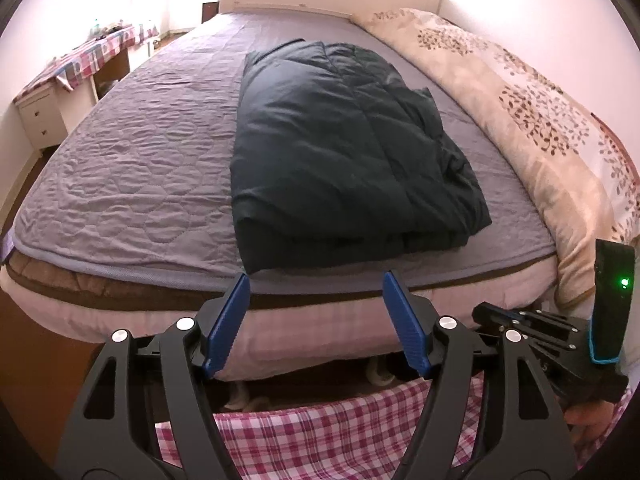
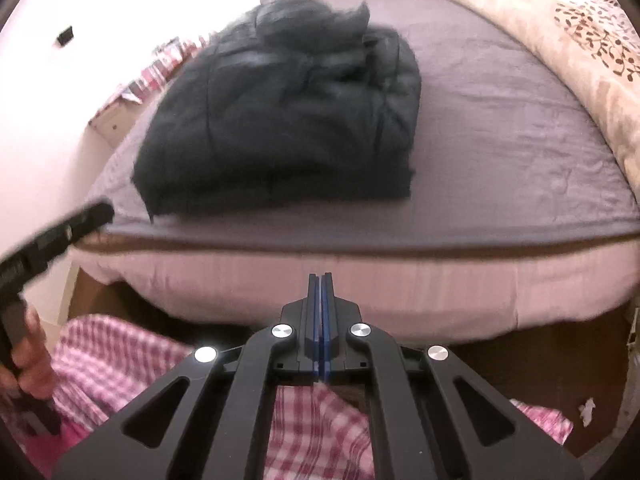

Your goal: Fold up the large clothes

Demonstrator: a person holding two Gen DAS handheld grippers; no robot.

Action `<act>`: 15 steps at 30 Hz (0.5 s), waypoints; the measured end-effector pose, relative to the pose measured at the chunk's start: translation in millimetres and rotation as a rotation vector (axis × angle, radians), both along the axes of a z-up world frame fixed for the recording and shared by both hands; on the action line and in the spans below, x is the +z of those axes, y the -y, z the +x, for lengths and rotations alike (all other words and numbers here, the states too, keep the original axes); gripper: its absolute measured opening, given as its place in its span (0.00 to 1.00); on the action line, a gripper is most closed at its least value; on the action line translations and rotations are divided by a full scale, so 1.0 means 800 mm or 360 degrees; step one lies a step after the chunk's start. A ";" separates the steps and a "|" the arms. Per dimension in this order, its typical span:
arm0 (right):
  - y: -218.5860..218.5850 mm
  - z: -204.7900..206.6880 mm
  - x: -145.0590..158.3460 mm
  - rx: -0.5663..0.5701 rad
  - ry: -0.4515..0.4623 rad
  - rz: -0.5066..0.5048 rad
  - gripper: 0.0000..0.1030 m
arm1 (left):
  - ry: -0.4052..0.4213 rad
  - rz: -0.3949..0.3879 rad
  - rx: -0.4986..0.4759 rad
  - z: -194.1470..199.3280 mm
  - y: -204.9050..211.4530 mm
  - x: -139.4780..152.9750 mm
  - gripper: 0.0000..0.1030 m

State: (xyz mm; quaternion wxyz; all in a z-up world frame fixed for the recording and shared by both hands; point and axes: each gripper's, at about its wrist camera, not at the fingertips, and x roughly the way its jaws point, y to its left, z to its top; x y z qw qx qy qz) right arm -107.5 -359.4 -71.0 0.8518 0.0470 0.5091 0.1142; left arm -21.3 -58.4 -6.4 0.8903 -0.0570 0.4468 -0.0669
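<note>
**A:** So where are you at with the dark padded jacket [image 1: 348, 152]? From your left wrist cam it's lying folded into a long rectangle on the purple quilted bedspread [image 1: 132, 168], near edge just short of the foot of the bed, with the floral comforter [image 1: 532, 120] bunched along the far side. Looks mostly done to me, though the side toward the comforter is lumpy where the layers pile up.

**B:** Yeah, and both your tools are off it. Your left gripper [image 1: 316, 312] has its 2 blue pads spread apart with nothing between them, hanging in front of the mattress edge, lined up with the jacket's near corner. I'd guess you're parked there because that hem is the natural place to grab for 1 more fold.

**A:** And the right gripper [image 2: 320, 308]? In the right wrist view the blue pads are pressed flat together, nothing pinched. It sits low, over your checked pink clothing [image 2: 312, 432], pointing at the side of the mattress, well short of the cloth.

**B:** Right, so it's empty and closed. That view is blurry, so I wouldn't trust fine detail on the jacket there, but the heap at the far end looks puffy, like a hood or collar. Can't tell which.

**A:** If you want another fold, you'd need to open the right one first, then take both near corners together. Padded fabric springs back, so grip deep, past the hem, or it'll slide out and the stack will skew.
</note>
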 end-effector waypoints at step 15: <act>-0.004 0.005 -0.041 -0.0002 -0.0159 0.0016 0.02 | -0.0073 0.0151 0.0028 -0.002 0.023 -0.014 0.66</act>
